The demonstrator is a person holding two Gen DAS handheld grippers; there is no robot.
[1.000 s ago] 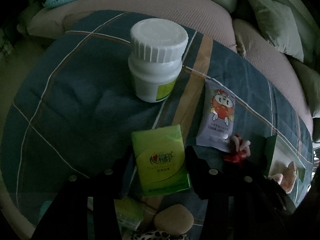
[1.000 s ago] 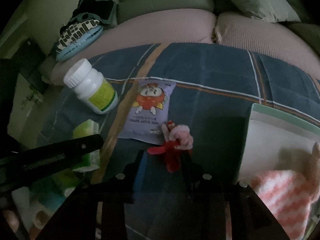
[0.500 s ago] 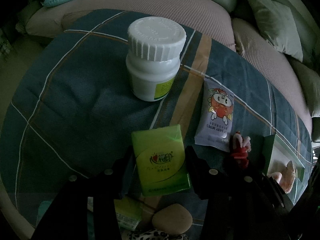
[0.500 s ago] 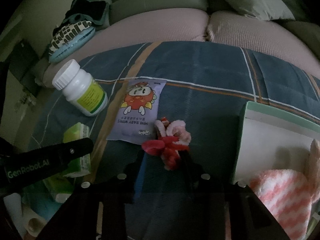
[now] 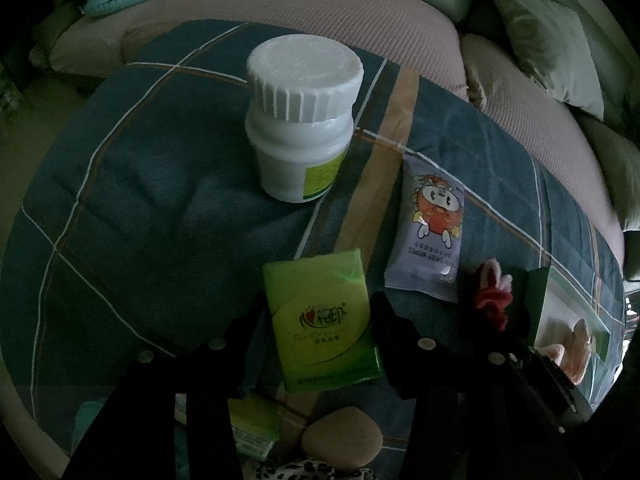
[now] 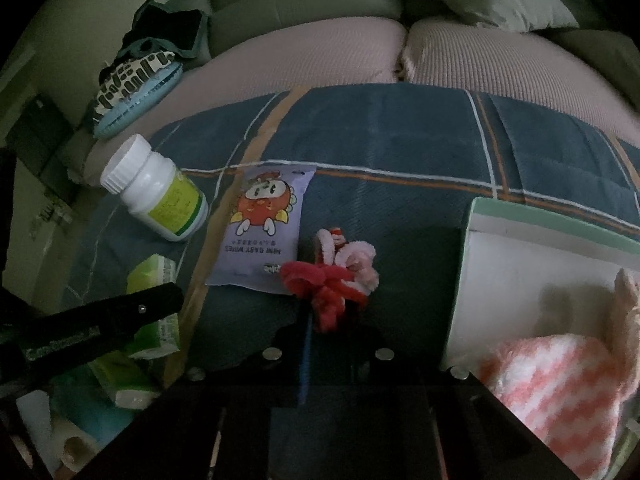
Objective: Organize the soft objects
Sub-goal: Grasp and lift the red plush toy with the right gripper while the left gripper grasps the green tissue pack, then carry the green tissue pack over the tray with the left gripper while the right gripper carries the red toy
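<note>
My left gripper [image 5: 318, 322] is shut on a green tissue pack [image 5: 322, 320] and holds it above the blue plaid blanket [image 5: 140, 200]. The pack also shows in the right wrist view [image 6: 154, 308]. My right gripper [image 6: 328, 326] is shut on a red and pink pipe-cleaner flower [image 6: 334, 276] by its blue stem, just left of a white box with a green rim [image 6: 520, 240]. The flower also shows in the left wrist view [image 5: 490, 300]. A pink and white knitted item [image 6: 560, 392] lies in the box.
A white pill bottle [image 5: 302, 120] and a purple baby wipes packet [image 5: 432, 232] lie on the blanket. A beige pebble-like object [image 5: 342, 438] and more tissue packs [image 6: 124, 380] sit near the front. Sofa cushions [image 6: 320, 60] rise behind.
The right gripper has lifted the flower and carried it slightly right, toward the box. The left gripper keeps the tissue pack and has shifted only a little.
</note>
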